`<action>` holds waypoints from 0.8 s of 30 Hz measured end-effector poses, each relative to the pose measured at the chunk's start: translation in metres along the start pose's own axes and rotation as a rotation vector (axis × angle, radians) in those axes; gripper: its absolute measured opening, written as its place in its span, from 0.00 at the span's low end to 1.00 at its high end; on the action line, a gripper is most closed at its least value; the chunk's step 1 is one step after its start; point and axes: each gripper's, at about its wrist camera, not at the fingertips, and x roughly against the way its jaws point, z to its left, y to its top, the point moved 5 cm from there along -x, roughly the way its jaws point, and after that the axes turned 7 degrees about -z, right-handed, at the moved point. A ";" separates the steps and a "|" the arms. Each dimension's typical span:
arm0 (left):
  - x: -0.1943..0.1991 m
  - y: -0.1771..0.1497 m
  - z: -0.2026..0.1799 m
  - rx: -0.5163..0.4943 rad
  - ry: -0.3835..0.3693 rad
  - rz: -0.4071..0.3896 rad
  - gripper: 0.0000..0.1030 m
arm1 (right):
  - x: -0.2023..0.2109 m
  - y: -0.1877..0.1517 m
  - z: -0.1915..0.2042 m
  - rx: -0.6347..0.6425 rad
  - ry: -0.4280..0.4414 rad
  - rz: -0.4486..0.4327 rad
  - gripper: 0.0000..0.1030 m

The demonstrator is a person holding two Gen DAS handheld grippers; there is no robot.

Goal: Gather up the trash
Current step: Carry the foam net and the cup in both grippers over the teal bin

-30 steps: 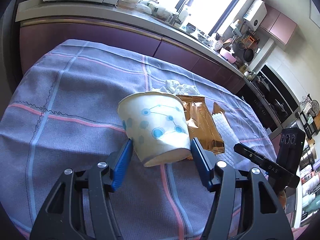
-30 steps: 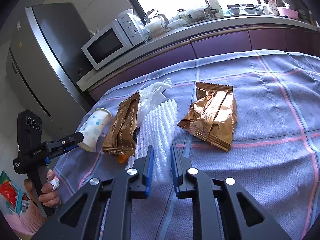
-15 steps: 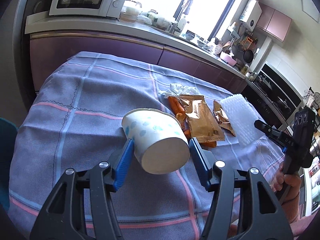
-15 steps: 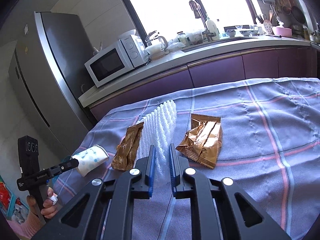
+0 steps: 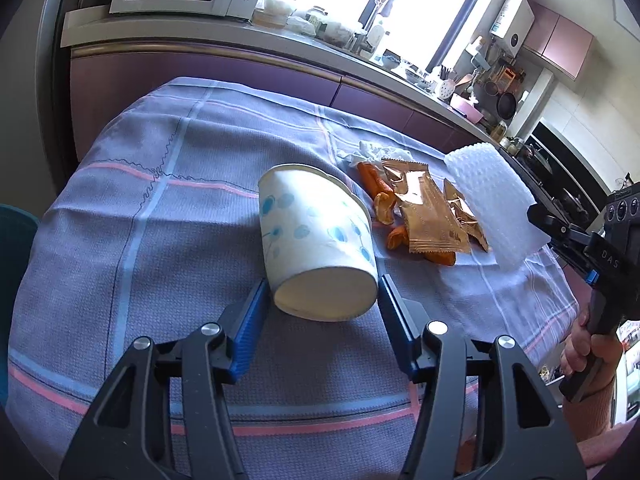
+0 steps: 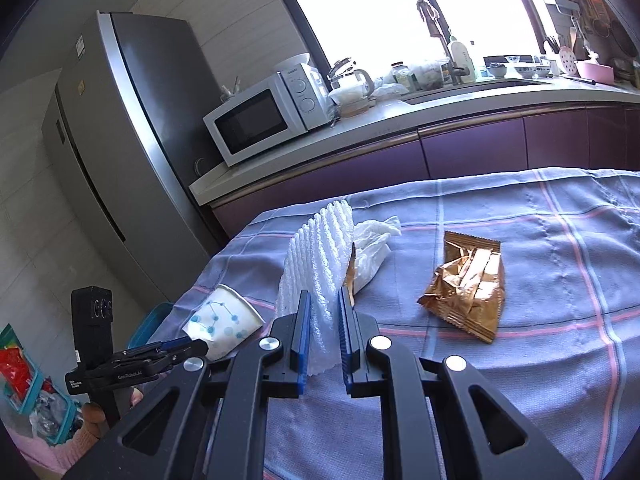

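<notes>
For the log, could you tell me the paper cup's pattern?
White paper cup with blue dots; left wrist view.

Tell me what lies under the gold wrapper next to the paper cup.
Orange peel pieces stick out from under the gold wrapper, at its left edge and bottom corner. A second gold wrapper is tucked under its right side. Anything beneath its middle is covered.

"DAS" in pale capitals on the black body of the right handheld gripper (image 5: 610,258), seen from the left wrist camera. White lettering on the black arm of the left handheld gripper (image 6: 128,376) reads roughly "GenRobot.AI"; a smaller block of print left of it is too small to read. Print on the white microwave oven (image 6: 268,114) panel is illegible.
</notes>
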 end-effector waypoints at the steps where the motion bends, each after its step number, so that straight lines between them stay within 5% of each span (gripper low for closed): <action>1: 0.001 0.000 -0.001 -0.001 0.000 -0.003 0.53 | -0.003 -0.001 0.003 0.000 0.010 0.005 0.12; 24: 0.084 0.011 0.047 0.037 0.078 -0.150 0.53 | -0.062 -0.009 0.090 0.056 0.236 0.095 0.12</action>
